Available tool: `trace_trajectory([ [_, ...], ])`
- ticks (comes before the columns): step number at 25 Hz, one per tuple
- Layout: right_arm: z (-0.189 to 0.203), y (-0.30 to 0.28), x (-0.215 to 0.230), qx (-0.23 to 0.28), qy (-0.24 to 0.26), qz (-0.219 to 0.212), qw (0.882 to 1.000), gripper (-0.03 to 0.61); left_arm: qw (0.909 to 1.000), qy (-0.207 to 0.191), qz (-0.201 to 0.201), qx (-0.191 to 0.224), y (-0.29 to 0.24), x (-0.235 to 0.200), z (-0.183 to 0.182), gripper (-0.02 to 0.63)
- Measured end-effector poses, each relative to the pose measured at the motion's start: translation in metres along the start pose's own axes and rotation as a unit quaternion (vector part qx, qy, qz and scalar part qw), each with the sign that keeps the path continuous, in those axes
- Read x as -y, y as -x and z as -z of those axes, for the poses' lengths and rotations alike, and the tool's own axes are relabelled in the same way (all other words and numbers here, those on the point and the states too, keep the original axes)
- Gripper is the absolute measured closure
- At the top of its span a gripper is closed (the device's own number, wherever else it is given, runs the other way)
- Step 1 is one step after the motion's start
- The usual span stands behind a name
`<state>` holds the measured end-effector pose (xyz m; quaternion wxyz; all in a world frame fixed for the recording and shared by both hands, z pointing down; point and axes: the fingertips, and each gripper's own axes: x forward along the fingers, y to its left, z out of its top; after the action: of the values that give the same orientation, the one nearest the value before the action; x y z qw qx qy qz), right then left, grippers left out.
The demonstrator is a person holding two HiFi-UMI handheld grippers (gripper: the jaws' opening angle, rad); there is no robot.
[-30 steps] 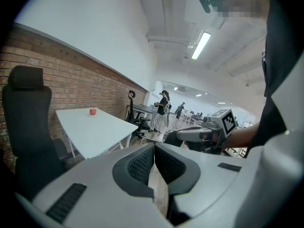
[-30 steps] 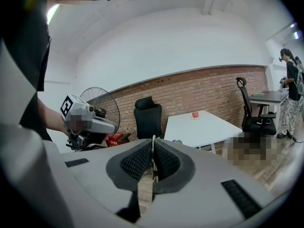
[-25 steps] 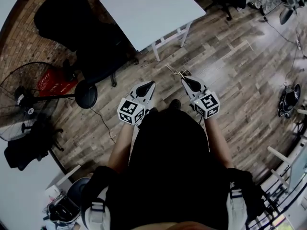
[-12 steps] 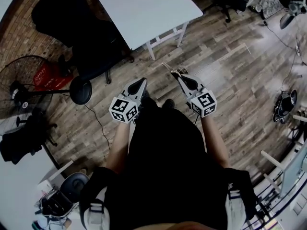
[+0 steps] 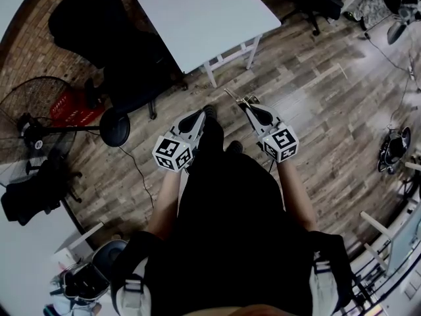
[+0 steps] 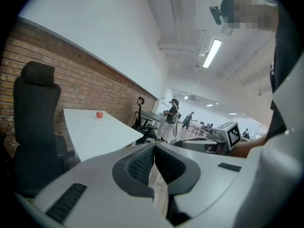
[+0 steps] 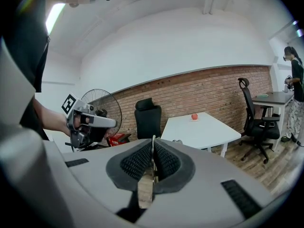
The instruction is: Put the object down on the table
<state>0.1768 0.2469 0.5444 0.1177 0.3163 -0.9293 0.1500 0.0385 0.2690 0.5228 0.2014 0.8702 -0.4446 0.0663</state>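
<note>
Pinching a thin, light, stiff-looking object in the right gripper; slip risk. Left gripper closed, empty. Table far.

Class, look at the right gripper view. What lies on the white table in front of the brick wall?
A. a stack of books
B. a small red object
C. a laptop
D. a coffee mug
B: a small red object sits on the white table, toward its end nearest the brick wall.
</note>
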Motion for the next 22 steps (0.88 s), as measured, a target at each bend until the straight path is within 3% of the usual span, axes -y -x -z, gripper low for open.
trace_trajectory([
  [22, -0.015, -0.014, 0.054, -0.002, -0.001, 0.036, 0.999, 0.574, 0.9991, -0.022, 0.034, -0.010, -0.051, -0.018, -0.021, 0.592],
])
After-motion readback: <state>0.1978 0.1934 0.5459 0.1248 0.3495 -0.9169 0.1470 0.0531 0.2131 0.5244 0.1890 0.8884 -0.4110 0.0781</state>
